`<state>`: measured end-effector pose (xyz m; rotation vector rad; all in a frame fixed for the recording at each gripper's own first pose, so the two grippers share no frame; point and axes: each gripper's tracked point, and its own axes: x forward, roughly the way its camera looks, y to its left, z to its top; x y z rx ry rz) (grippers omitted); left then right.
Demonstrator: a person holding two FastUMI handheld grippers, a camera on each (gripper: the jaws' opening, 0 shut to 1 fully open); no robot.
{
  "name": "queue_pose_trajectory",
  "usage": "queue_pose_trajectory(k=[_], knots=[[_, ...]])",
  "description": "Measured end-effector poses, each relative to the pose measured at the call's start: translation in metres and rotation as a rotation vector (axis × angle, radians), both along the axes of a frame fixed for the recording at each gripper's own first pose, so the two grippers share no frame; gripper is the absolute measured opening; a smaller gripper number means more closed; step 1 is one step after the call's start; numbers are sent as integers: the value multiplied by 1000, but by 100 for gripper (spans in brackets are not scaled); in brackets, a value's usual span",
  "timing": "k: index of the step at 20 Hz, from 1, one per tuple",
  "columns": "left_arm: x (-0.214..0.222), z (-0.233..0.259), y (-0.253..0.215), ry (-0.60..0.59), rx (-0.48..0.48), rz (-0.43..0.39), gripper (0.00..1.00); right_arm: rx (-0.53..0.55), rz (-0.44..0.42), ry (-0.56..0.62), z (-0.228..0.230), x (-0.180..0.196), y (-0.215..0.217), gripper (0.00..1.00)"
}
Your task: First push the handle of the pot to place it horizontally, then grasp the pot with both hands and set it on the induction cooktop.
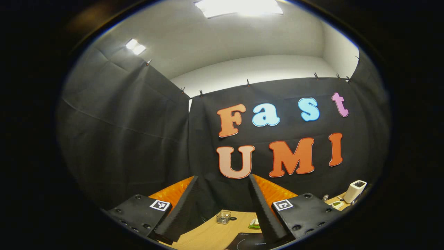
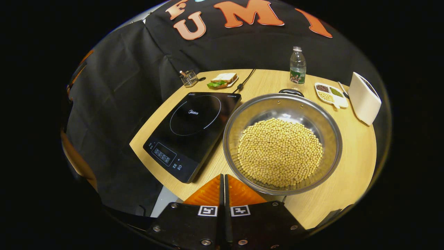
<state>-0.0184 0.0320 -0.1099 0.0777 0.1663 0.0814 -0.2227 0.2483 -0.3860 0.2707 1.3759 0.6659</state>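
In the right gripper view a steel pot (image 2: 329, 139) filled with soybeans (image 2: 281, 151) stands on the wooden table (image 2: 353, 173), just right of the black induction cooktop (image 2: 194, 128). One dark pot handle (image 2: 291, 92) shows at the far rim. My right gripper (image 2: 223, 177) is shut with nothing in it, hovering at the near table edge left of the pot's near rim. In the left gripper view my left gripper (image 1: 223, 177) is open and empty, held high and facing the booth wall, with a corner of the cooktop (image 1: 249, 241) below it.
Behind the pot stand a water bottle (image 2: 297, 67), a divided dish of beans (image 2: 329, 93) and a white toaster (image 2: 364, 97). A sandwich on a plate (image 2: 222, 79), a wire holder (image 2: 189, 78) and a black cable (image 2: 244, 81) lie behind the cooktop.
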Motion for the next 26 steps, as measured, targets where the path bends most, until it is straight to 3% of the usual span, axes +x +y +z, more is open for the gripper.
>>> queue_pose_trajectory(k=[6,14,19,26], knots=[[1,-23,8,48,-2,11,91,-29,30,93,-21,-15,9,0],[3,-38,4,88,6,5,93,-28,-34,226,-41,-21,2,0],[3,-41,-3,92,8,-10,92,-17,-63,249,-44,-23,-4,0],[2,-48,-12,121,1,-35,92,-76,-114,235,-54,-22,-50,0]])
